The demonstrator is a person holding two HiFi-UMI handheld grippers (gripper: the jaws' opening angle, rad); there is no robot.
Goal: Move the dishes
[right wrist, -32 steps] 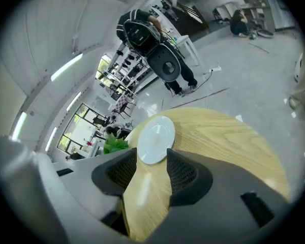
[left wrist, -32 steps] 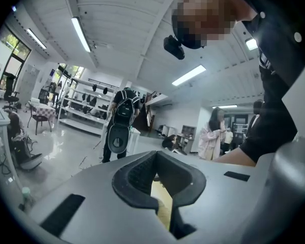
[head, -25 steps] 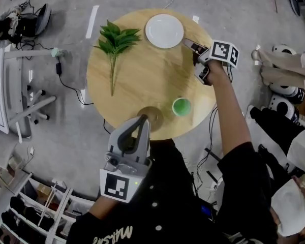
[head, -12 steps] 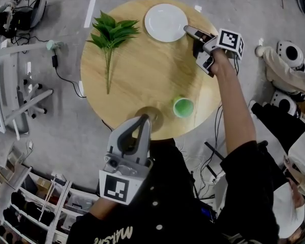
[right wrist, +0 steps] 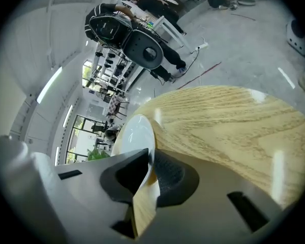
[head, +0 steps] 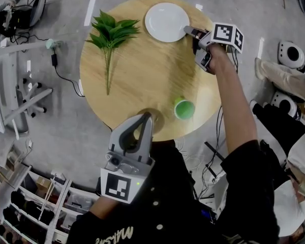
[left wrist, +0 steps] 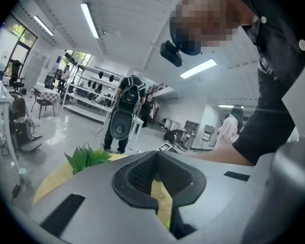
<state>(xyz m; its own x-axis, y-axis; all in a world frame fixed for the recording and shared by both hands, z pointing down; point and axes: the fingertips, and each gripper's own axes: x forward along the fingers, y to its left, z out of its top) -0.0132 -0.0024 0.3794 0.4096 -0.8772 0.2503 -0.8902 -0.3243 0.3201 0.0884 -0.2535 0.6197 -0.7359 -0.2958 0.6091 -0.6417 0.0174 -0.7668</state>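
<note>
On the round table (head: 147, 70), the plate (head: 166, 22) lies at its far edge, the leafy sprig (head: 111, 32) on its left half, the cup (head: 184, 108) by its near right edge, the right gripper (head: 188, 31) at the plate's rim on its far right, and the left gripper (head: 147, 117) over its near edge.

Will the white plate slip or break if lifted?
The plate looks glossy and stiff, so it probably won't bend but may slip. The right gripper, jaws just closing on its rim, holds only one edge, so it might tilt. Likely breakable if dropped.
</note>
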